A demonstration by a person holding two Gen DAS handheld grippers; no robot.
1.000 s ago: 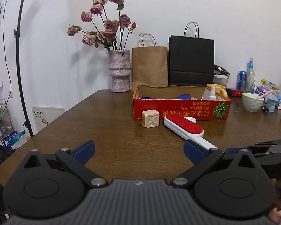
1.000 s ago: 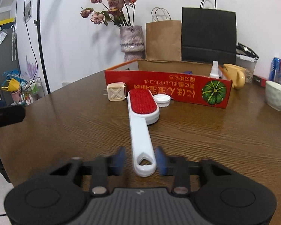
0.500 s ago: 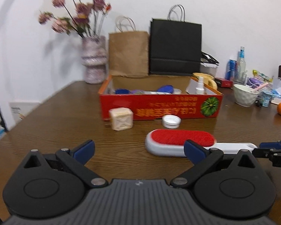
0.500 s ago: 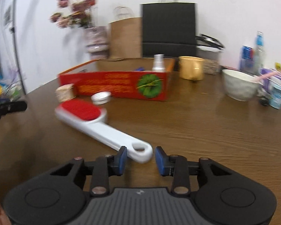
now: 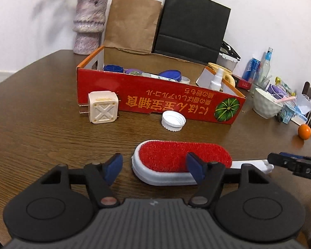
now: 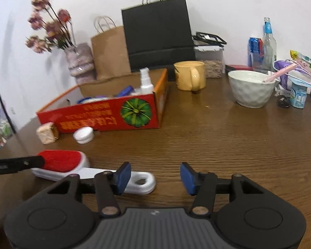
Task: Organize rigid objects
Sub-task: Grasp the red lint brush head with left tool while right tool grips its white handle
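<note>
A lint brush with a red pad point(image 5: 182, 155) and a white handle point(image 6: 141, 182) lies crosswise on the brown table. My left gripper point(image 5: 154, 167) is at the brush head with its jaws closing. The head sits between them, and the left pad point(image 5: 114, 166) is still clear of it. My right gripper point(image 6: 155, 177) is at the handle's looped end with its jaws opening. The loop lies beside the left pad point(image 6: 123, 176) and is not pinched. Behind the brush stand a red cardboard box point(image 5: 155, 101) holding several items, a beige plug adapter point(image 5: 102, 110) and a white cap point(image 5: 173, 121).
A vase point(image 5: 88, 25) and two paper bags point(image 5: 190, 20) stand behind the box. A yellow mug point(image 6: 189, 74), a white bowl point(image 6: 250, 88), bottles and small packets crowd the far right. An orange point(image 5: 304, 131) lies near a chair.
The brush swung from pointing away to lying crosswise. My right gripper let go of the handle and widened. My left gripper came in over the brush head and narrowed.
</note>
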